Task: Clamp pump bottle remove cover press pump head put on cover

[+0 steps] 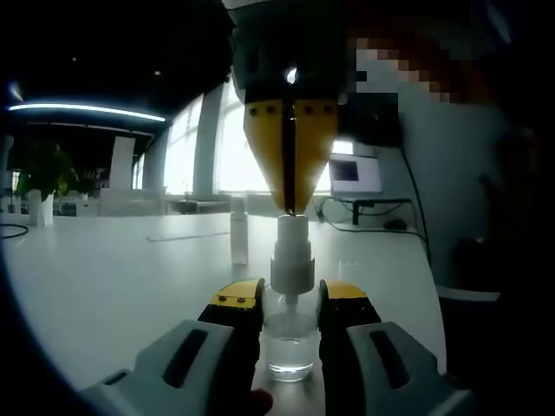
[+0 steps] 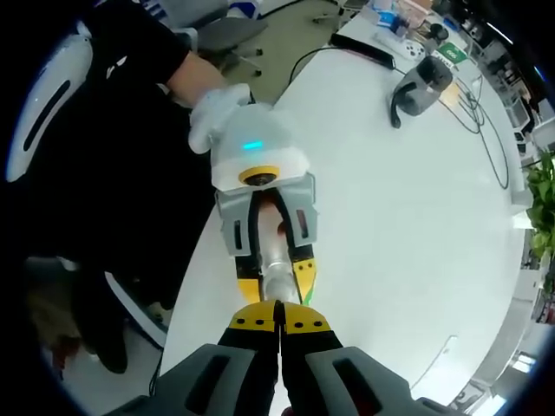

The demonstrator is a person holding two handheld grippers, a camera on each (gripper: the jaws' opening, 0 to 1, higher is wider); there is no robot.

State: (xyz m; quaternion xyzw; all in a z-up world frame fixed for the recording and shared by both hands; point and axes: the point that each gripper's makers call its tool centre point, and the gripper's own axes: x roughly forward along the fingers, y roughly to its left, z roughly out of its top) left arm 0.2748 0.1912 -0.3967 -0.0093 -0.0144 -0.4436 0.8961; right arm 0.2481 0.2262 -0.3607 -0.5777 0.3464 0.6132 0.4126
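My left gripper [image 1: 290, 303] clamps the pump bottle [image 1: 290, 342] at lower center; my right gripper [image 1: 290, 208], closed, presses the pump head [image 1: 292, 251]. Behind on the worktop [image 1: 113, 277], the cover [image 1: 239, 232] stands upright, a monitor [image 1: 354, 172] beyond it.

No text, label, brand, number or sign can be read in either view. The lit monitor screen [image 1: 354, 171] at the back of the white table [image 1: 113, 269] is too small and blurred to read.
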